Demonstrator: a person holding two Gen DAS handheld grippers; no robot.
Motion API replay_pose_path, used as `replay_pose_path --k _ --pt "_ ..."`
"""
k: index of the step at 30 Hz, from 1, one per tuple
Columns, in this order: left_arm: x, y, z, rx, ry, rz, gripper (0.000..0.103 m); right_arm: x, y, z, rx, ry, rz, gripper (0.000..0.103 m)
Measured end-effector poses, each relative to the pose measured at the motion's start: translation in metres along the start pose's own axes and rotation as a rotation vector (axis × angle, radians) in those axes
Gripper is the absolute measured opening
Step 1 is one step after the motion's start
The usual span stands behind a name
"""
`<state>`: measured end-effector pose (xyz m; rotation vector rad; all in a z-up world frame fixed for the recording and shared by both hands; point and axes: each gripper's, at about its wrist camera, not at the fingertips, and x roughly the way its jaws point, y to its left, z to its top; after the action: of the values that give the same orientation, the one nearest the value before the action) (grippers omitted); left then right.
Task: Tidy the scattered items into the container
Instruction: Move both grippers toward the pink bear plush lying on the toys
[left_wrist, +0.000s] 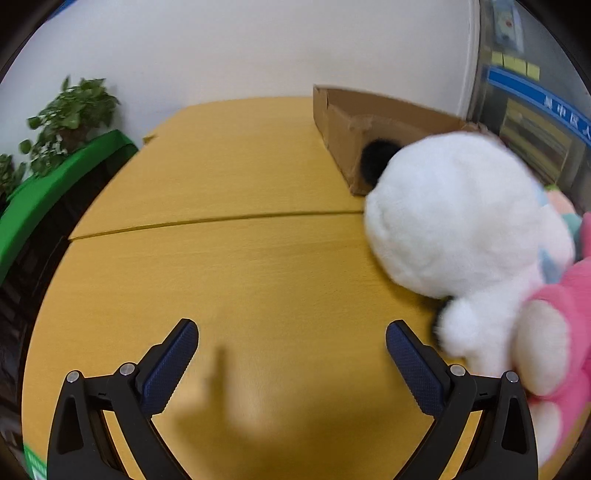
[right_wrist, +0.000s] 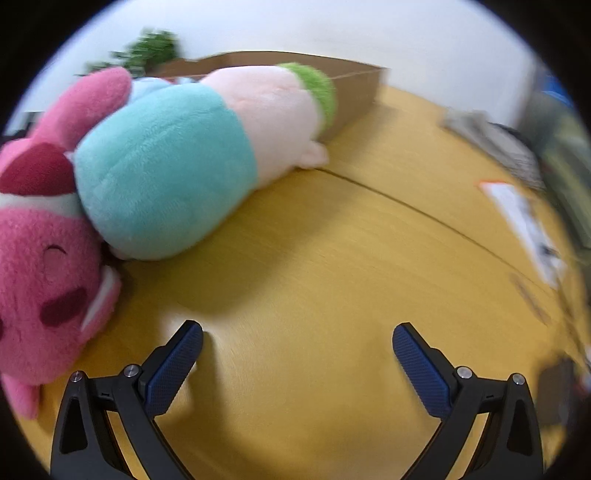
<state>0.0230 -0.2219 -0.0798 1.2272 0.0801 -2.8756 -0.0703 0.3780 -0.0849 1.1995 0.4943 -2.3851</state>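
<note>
A white plush toy (left_wrist: 461, 221) with a black ear lies on the yellow table at the right, in front of the open cardboard box (left_wrist: 369, 122). A pink plush toy (left_wrist: 565, 306) lies against it. My left gripper (left_wrist: 291, 336) is open and empty, left of the white plush. In the right wrist view the pink plush (right_wrist: 40, 266) is at the left, with a teal, cream and green plush (right_wrist: 192, 158) beside it, leaning toward the box (right_wrist: 354, 88). My right gripper (right_wrist: 297, 339) is open and empty, to the right of the pink plush.
The yellow table (left_wrist: 229, 277) has a seam across it. A green-edged object (left_wrist: 55, 184) and a potted plant (left_wrist: 70, 114) stand at the left. Papers (right_wrist: 524, 225) and a grey object (right_wrist: 491, 140) lie at the table's right side.
</note>
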Motion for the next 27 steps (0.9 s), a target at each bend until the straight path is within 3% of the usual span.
replay_pose_path --k 2,5,9,13,17,22,27 --pt "-0.034 -0.012 -0.008 -0.013 -0.055 0.017 0.103 -0.026 0.020 -0.006 0.045 -0.010 -0.166 0.102" --pt "-0.088 -0.041 -0.017 -0.039 -0.138 0.041 0.103 -0.076 0.050 -0.012 0.128 -0.101 -0.165 0.102" --pt "-0.120 -0.093 -0.023 -0.022 -0.161 -0.071 0.103 -0.132 0.091 -0.013 0.194 -0.219 -0.151 0.102" --pt "-0.126 -0.139 -0.028 0.029 -0.166 -0.157 0.103 -0.156 0.121 -0.004 0.243 -0.259 -0.133 0.102" --pt "-0.121 -0.166 -0.020 0.006 -0.131 -0.258 0.103 -0.162 0.149 0.001 0.271 -0.268 -0.137 0.102" --pt "-0.117 -0.184 -0.027 0.021 -0.104 -0.243 0.103 -0.160 0.175 0.000 0.291 -0.271 -0.096 0.102" --pt "-0.117 -0.193 -0.028 0.017 -0.091 -0.250 0.103 -0.156 0.184 0.001 0.258 -0.258 -0.110 0.102"
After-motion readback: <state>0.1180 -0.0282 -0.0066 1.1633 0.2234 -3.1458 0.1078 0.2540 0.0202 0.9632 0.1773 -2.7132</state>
